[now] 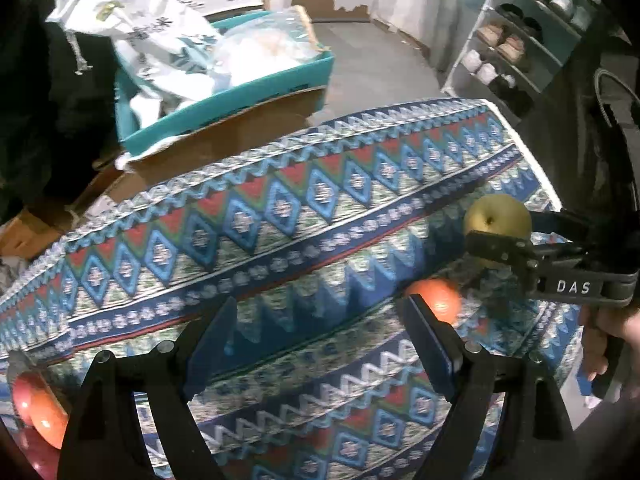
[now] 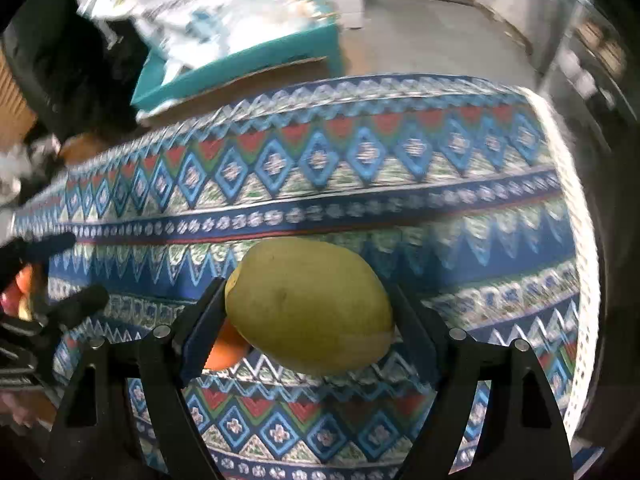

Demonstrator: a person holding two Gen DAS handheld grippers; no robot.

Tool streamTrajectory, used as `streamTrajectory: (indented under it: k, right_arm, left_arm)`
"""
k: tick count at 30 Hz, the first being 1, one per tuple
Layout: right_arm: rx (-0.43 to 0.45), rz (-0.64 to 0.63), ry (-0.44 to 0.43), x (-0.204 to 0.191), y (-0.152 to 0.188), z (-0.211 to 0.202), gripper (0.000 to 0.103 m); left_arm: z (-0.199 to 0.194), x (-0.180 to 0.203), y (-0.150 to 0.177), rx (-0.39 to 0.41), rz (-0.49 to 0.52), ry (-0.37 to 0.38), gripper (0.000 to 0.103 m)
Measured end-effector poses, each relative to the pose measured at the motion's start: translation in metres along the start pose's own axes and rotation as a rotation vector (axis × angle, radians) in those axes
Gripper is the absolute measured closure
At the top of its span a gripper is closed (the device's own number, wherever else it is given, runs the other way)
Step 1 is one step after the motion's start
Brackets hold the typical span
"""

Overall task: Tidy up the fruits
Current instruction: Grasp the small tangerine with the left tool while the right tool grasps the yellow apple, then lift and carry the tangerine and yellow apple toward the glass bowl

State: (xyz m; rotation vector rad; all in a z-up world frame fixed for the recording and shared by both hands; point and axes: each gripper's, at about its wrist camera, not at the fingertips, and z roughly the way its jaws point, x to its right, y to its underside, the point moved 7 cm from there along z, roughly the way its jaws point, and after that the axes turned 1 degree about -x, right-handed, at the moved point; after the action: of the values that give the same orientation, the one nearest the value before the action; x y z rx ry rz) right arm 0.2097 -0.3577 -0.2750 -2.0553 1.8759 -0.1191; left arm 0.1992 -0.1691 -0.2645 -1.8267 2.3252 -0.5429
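Right gripper (image 2: 310, 312) was clamped on a yellow-green pear (image 2: 310, 306), one finger pressed to each side, the fruit lifted off the patterned tablecloth (image 2: 360, 160). From the left wrist view the same pear (image 1: 498, 216) showed near the table's right edge, pinched in the right tool, whose black body carried white letters "DAS" (image 1: 573, 287). An orange (image 1: 438, 300) lay on the cloth just beneath it; in the right wrist view that orange (image 2: 226, 350) peeked out behind the left finger. Left gripper (image 1: 320, 344) hung over the cloth with its jaws spread wide and nothing between them. Red-orange fruit (image 1: 40, 408) sat at the lower left edge of the left view. Beyond the table stood a teal box (image 1: 224, 104) on cardboard, holding a white printed bag (image 1: 152, 36); its print was too blurred to read. A shoe rack (image 1: 516, 40) stood at far right.
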Motion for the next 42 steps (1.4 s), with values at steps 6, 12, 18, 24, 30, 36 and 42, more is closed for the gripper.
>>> streamTrajectory:
  k: [6,12,18,24,30,36,42]
  right_arm:
    - [0.017,0.091,-0.016,0.028,0.016,-0.016,0.022]
    - [0.031,0.136,0.004,0.037,0.023,-0.018,0.022]
    - [0.023,0.135,0.017,0.041,0.03,-0.016,0.022]
    - [0.016,0.128,0.013,0.041,0.032,-0.016,0.022]
    - [0.016,0.11,0.013,0.034,0.031,-0.016,0.022]
    - [0.03,0.06,0.026,0.023,0.029,-0.021,0.022]
    - [0.064,0.023,0.023,0.009,0.024,-0.035,0.022]
  left_arm:
    - [0.01,0.036,0.001,-0.024,0.019,0.081,0.016]
    - [0.033,0.065,0.008,-0.065,0.078,0.069,0.017]
    - [0.051,0.077,0.015,-0.094,0.105,0.061,0.017]
    - [0.061,0.075,0.018,-0.097,0.073,0.089,0.029]
    - [0.062,0.076,0.023,-0.105,0.076,0.126,0.054]
    - [0.045,0.062,0.02,-0.063,0.07,0.09,0.055]
    - [0.014,0.049,0.01,-0.013,0.05,0.075,0.055]
